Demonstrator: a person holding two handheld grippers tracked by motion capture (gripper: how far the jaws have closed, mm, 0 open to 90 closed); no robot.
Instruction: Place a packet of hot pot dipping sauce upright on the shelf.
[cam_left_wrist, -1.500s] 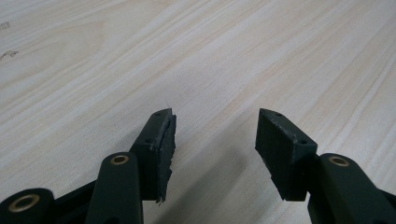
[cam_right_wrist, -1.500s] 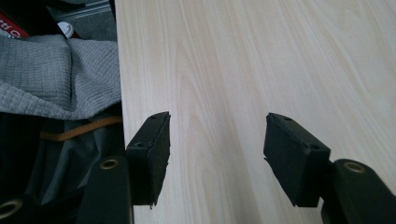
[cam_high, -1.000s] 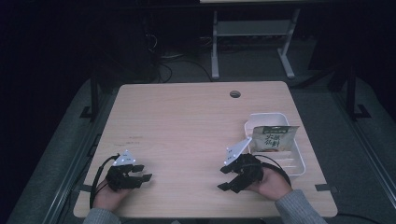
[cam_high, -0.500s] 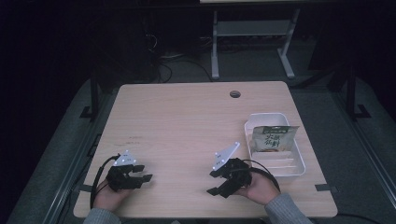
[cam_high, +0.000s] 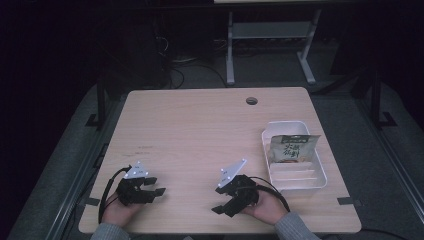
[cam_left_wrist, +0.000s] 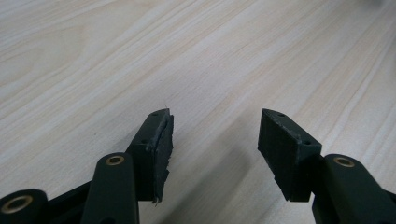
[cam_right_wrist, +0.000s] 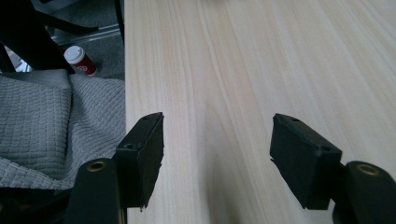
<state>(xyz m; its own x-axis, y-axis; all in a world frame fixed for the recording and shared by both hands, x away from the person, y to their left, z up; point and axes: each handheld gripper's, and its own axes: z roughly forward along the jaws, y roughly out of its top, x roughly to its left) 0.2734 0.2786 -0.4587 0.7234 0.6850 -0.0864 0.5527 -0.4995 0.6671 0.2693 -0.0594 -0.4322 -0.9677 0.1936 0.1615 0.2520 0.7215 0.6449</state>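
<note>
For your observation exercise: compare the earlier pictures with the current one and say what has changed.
The right tongs moved left and toward the person, away from the tray, opening empty. The left tongs stayed put, opening a little, also empty. The packet still lies in the tray.

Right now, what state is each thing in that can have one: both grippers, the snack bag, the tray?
left gripper: open, nothing between the jaws, resting low at the table's near edge.
right gripper: open, nothing between the jaws, apart from the tray.
snack bag: unopened as far as visible, leaning in the tray's far end.
white tray: on the table's right side, ribbed near part bare.
</note>
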